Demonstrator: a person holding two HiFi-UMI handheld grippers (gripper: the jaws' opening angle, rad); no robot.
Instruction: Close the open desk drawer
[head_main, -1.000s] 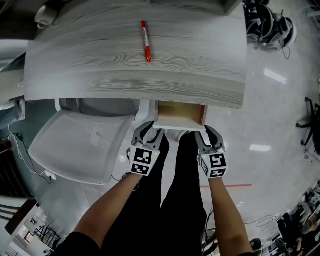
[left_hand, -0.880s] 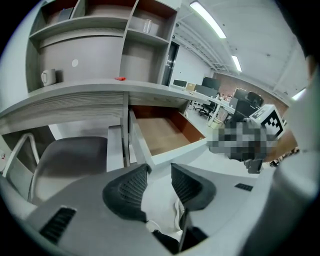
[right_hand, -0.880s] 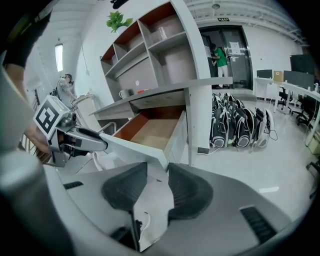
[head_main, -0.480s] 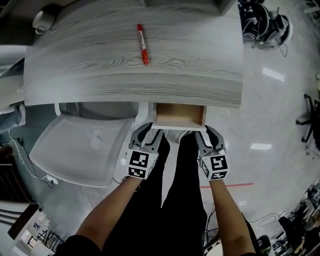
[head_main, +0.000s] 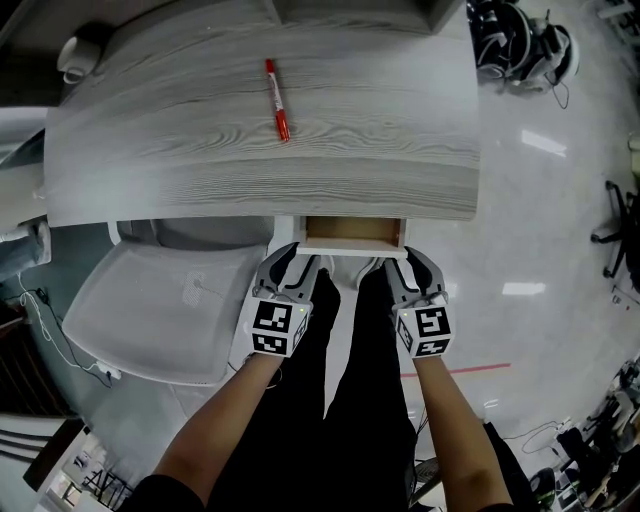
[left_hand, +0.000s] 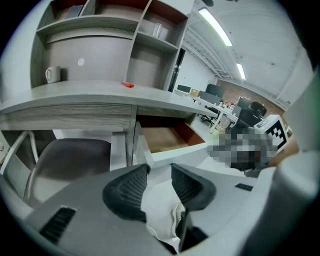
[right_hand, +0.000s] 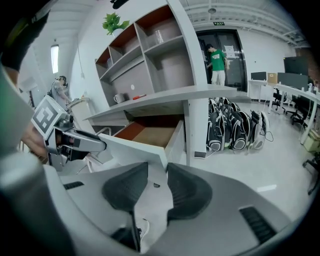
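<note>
Black ribbed pads of the left gripper (left_hand: 160, 170) are standing apart, holding nothing. The right gripper (right_hand: 157, 167) is closing its jaws, a gap remaining and nothing clamped. Both sets of tips are lying just at the white front of the drawer (head_main: 350, 237), one at each end; contact cannot be told. The drawer is projecting partly open beneath the grey wood-grain desk (head_main: 200, 160), beside a white chair (head_main: 150, 310). A red marker (head_main: 277, 100) is lying on the desktop.
</note>
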